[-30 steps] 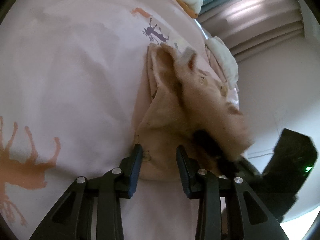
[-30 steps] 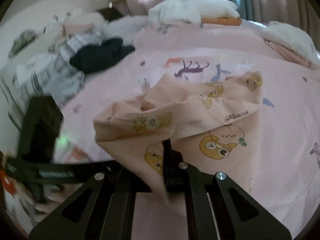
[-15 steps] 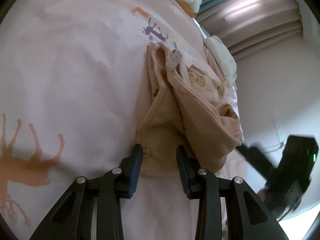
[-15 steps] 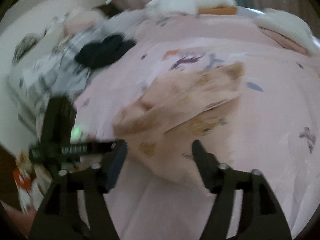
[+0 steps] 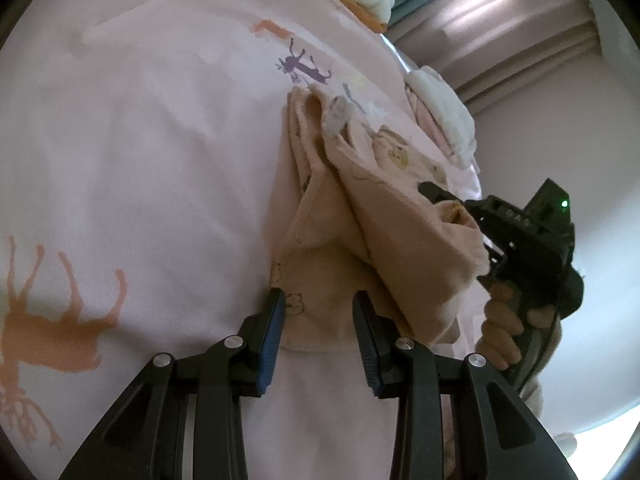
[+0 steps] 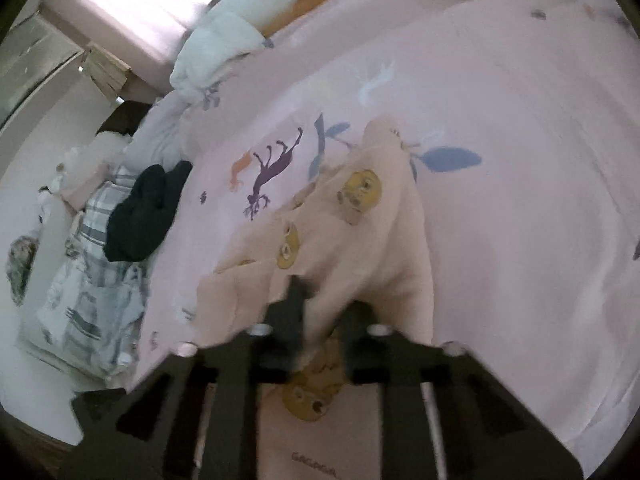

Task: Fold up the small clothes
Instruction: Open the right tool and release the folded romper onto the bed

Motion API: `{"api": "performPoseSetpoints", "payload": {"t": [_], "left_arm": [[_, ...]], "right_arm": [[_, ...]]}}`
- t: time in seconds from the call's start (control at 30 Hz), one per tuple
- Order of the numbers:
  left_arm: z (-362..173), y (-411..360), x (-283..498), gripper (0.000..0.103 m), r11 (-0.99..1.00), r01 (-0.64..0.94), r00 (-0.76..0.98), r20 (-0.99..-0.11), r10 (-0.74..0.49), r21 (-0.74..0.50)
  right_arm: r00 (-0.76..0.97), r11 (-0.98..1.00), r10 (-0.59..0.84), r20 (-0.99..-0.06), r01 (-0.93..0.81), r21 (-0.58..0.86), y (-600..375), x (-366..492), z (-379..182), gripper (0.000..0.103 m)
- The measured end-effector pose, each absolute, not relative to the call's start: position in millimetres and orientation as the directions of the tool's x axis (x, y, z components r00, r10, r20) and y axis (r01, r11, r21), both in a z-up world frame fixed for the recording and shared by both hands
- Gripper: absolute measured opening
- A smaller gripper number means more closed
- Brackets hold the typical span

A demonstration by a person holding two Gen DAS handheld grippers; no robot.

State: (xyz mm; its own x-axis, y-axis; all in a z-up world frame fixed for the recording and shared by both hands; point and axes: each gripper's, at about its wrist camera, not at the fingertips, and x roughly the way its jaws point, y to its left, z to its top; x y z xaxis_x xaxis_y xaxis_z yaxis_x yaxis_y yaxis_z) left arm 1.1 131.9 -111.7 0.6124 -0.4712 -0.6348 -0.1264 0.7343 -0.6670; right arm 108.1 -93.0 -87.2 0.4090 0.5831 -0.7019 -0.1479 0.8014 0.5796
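A peach garment (image 5: 360, 220) printed with bears lies half folded on the pink bed sheet (image 5: 140, 140). My left gripper (image 5: 319, 308) stands open, its fingertips at the garment's near hem, which lies flat between them. In the left wrist view a hand (image 5: 508, 320) holds the right gripper at the garment's right side, one finger tucked into a raised fold. From the right wrist view, my right gripper (image 6: 326, 300) is blurred and its jaws are closing, with a bunch of the garment (image 6: 360, 240) pinched between them.
White pillows (image 6: 224, 48) lie at the head of the sheet (image 6: 520, 160). A dark piece of clothing (image 6: 144, 212) rests on plaid cloth (image 6: 92, 280) at the left bed edge. White folded bedding (image 5: 440, 108) and curtains (image 5: 500, 32) are beyond the garment.
The right gripper let go of the lifted garment, swung open and rolled, then closed on a fold at the garment's side. The garment dropped onto the bed. The left gripper stayed put.
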Motion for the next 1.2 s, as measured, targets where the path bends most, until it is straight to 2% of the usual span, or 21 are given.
{"api": "performPoseSetpoints", "payload": {"t": [0.27, 0.37, 0.53, 0.63, 0.73, 0.8, 0.87, 0.93, 1.0, 1.03, 1.07, 1.13, 1.2], "left_arm": [[-112, 132, 1, 0.036, 0.743, -0.122, 0.618, -0.636, -0.462, -0.658], [-113, 131, 2, 0.036, 0.735, -0.123, 0.617, -0.632, -0.469, -0.666], [-113, 132, 4, 0.036, 0.734, -0.129, 0.612, -0.636, -0.471, -0.667], [-112, 134, 4, 0.036, 0.73, -0.132, 0.608, -0.636, -0.475, -0.671], [-112, 139, 1, 0.036, 0.724, -0.142, 0.603, -0.639, -0.477, -0.675], [-110, 143, -1, 0.036, 0.716, -0.152, 0.607, -0.636, -0.476, -0.681], [-105, 144, -5, 0.036, 0.735, -0.178, 0.624, -0.652, -0.43, -0.655], [-95, 145, -12, 0.036, 0.796, -0.214, 0.652, -0.69, -0.315, -0.566], [-85, 144, -19, 0.037, 0.863, -0.269, 0.679, -0.72, -0.144, -0.427], [-83, 145, -20, 0.037, 0.876, -0.295, 0.685, -0.723, -0.085, -0.383], [-84, 148, -21, 0.037, 0.871, -0.301, 0.688, -0.721, -0.084, -0.389], [-93, 162, -19, 0.037, 0.814, -0.295, 0.687, -0.703, -0.184, -0.501], [-97, 173, -17, 0.036, 0.771, -0.31, 0.697, -0.684, -0.214, -0.556]], "right_arm": [[0.383, 0.725, 0.681, -0.624, -0.235, 0.647, -61, 114, -57, 0.011], [0.366, 0.752, 0.658, -0.658, -0.271, 0.601, -26, 119, -57, 0.011], [0.242, 0.743, 0.664, -0.707, -0.319, 0.589, 26, 126, -78, 0.011], [0.199, 0.769, 0.629, -0.751, -0.302, 0.564, 37, 124, -86, 0.017], [0.18, 0.729, 0.677, -0.714, -0.294, 0.618, 28, 120, -73, 0.029], [0.204, 0.713, 0.696, -0.689, -0.316, 0.626, 19, 113, -55, 0.033], [0.234, 0.709, 0.698, -0.677, -0.363, 0.605, 12, 102, -41, 0.032], [0.303, 0.751, 0.647, -0.7, -0.41, 0.517, 7, 90, -33, 0.03], [0.346, 0.801, 0.579, -0.738, -0.411, 0.436, 2, 81, -40, 0.026], [0.325, 0.807, 0.569, -0.755, -0.395, 0.438, -2, 79, -53, 0.018], [0.278, 0.794, 0.586, -0.761, -0.383, 0.472, -3, 77, -66, 0.015], [0.205, 0.76, 0.625, -0.753, -0.378, 0.528, 0, 72, -92, 0.013], [0.192, 0.759, 0.614, -0.765, -0.408, 0.507, 9, 61, -108, 0.013]]}}
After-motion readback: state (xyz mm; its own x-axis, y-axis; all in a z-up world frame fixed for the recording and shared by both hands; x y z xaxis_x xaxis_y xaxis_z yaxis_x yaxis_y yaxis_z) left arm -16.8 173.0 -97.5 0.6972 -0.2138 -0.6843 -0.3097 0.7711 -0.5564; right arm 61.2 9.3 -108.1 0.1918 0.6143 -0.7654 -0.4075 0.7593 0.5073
